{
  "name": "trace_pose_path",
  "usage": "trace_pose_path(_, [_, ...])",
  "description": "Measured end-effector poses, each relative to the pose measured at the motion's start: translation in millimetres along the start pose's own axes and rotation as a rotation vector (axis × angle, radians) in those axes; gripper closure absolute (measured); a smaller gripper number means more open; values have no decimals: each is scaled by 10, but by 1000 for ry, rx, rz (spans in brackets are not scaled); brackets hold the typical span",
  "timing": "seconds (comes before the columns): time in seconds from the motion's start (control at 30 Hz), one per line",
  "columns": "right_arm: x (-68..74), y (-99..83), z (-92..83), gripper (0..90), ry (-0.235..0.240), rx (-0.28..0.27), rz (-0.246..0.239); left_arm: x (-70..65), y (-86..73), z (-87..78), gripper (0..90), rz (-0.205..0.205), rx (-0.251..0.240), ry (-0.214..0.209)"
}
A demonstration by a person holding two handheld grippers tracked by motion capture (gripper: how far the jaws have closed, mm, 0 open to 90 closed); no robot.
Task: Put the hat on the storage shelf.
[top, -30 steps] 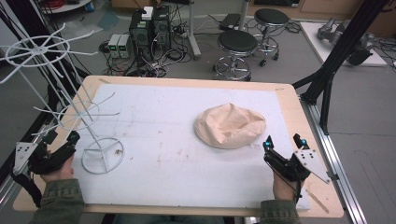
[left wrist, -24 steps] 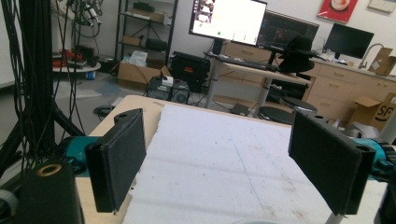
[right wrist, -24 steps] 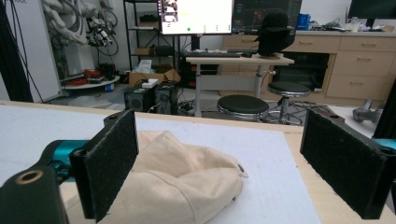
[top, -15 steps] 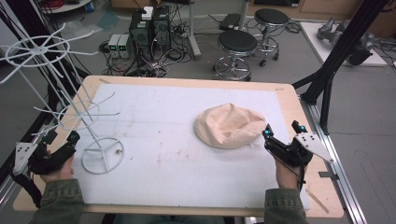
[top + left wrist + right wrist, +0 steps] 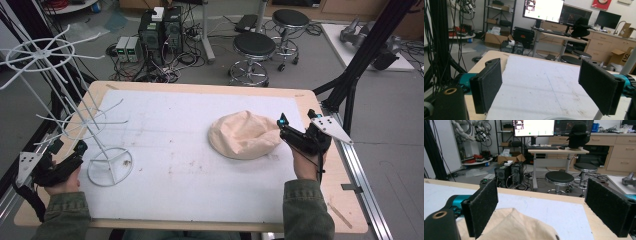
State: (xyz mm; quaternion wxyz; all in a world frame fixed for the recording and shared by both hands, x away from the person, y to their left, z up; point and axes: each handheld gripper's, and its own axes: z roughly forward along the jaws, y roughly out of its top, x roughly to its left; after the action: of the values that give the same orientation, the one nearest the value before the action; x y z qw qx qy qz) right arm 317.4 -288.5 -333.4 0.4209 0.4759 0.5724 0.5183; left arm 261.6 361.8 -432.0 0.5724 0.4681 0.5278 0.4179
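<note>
right gripper (image 5: 296, 131): jaws wide, empty, having advanced to the beige hat's (image 5: 243, 134) right edge | hat: lying right of centre on the white mat (image 5: 190, 165) | left gripper (image 5: 64, 156): wide, idling beside rack base (image 5: 109, 166) | grasp likely nearing

Even, soft overhead light is falling across the white surface (image 5: 200, 150), casting only faint shadows. A monitor (image 5: 534, 127) is glaring overexposed in both gripper views, where near pads are looking slightly soft.
</note>
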Motion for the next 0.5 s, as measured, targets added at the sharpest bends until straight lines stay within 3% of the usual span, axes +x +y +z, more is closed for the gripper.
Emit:
trace_pose_path(0.27, [22, 39, 240, 107, 18, 40, -19, -1, 0, 0, 192, 1, 1, -2])
trace_pose_path(0.5, [17, 56, 413, 106, 30, 79, -4, 1, -2, 3, 192, 0, 2, -3])
